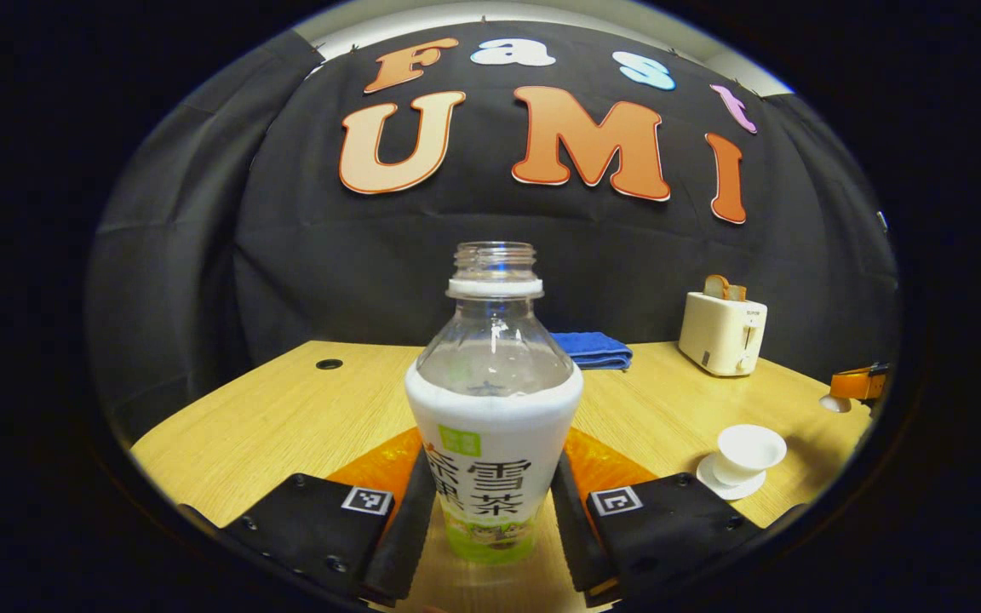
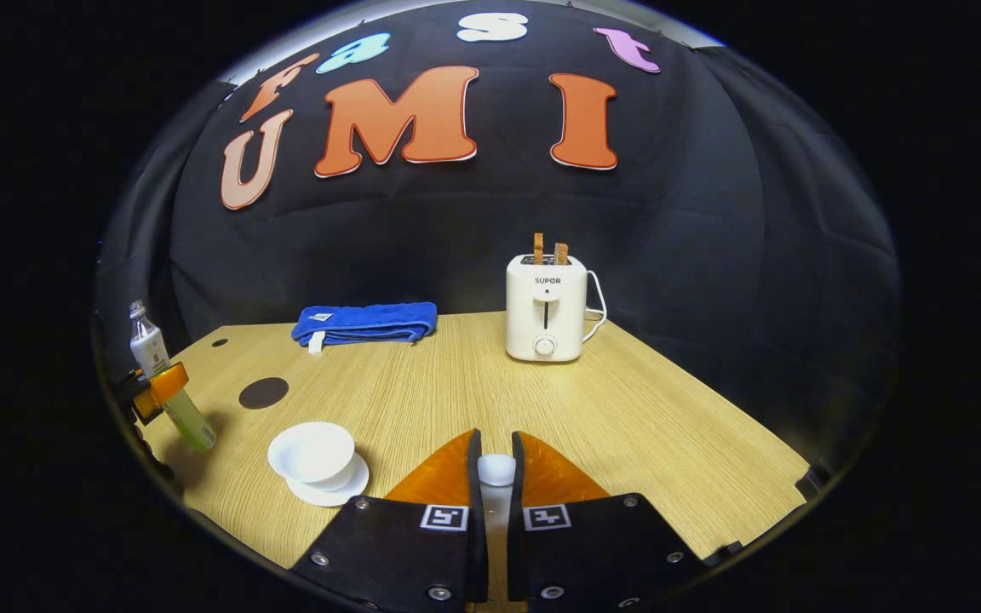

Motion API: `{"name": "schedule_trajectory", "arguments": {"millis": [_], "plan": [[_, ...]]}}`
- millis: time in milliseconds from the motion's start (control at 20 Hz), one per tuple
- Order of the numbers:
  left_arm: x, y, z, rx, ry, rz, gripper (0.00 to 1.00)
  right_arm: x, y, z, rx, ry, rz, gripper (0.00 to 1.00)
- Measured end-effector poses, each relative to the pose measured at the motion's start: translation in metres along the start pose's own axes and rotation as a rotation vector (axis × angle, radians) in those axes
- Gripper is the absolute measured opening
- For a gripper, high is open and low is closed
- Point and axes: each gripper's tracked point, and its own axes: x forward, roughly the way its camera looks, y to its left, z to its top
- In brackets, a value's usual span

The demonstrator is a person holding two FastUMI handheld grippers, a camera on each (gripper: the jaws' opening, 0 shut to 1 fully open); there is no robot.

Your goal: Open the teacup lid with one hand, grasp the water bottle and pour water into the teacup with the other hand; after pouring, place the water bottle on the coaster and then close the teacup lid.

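Observation:
In the left gripper view, my left gripper (image 1: 493, 464) is shut on the uncapped water bottle (image 1: 495, 358), which stands upright with water in it. The white teacup (image 1: 746, 451) sits uncovered on its saucer to the right. Farther right is my right gripper (image 1: 858, 383) with the white lid (image 1: 835, 403). In the right gripper view, my right gripper (image 2: 496, 443) is shut on the lid's white knob (image 2: 496, 470). The teacup (image 2: 313, 451) is low on the left. Beyond it lies the dark round coaster (image 2: 263, 392). At the far left, the left gripper (image 2: 154, 393) holds the bottle (image 2: 148, 345), slightly tilted.
A folded blue towel (image 2: 364, 323) lies at the back of the wooden table (image 2: 644, 426). A white toaster (image 2: 546, 308) with bread in its slots stands at the back right, its cord behind it. A small hole (image 1: 329, 363) is in the table's far left corner.

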Motion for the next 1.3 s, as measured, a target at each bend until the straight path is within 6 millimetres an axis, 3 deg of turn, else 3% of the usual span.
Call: {"name": "schedule_trajectory", "arguments": {"millis": [200,450,700,1300], "plan": [[-0.001,-0.010,0.011,0.082,-0.001,-0.007,0.70,-0.004,-0.001,0.002,0.005,-0.008,0.003,0.09],[-0.007,-0.050,0.032,0.171,-0.029,-0.073,0.70,-0.008,-0.008,0.003,0.008,-0.017,0.001,0.10],[-0.001,-0.092,0.033,0.340,-0.012,-0.116,0.69,-0.013,-0.021,0.002,0.031,-0.027,0.006,0.09],[0.024,-0.122,0.013,0.879,0.034,-0.131,0.70,-0.018,-0.057,-0.004,0.097,-0.041,-0.012,0.09]]}}
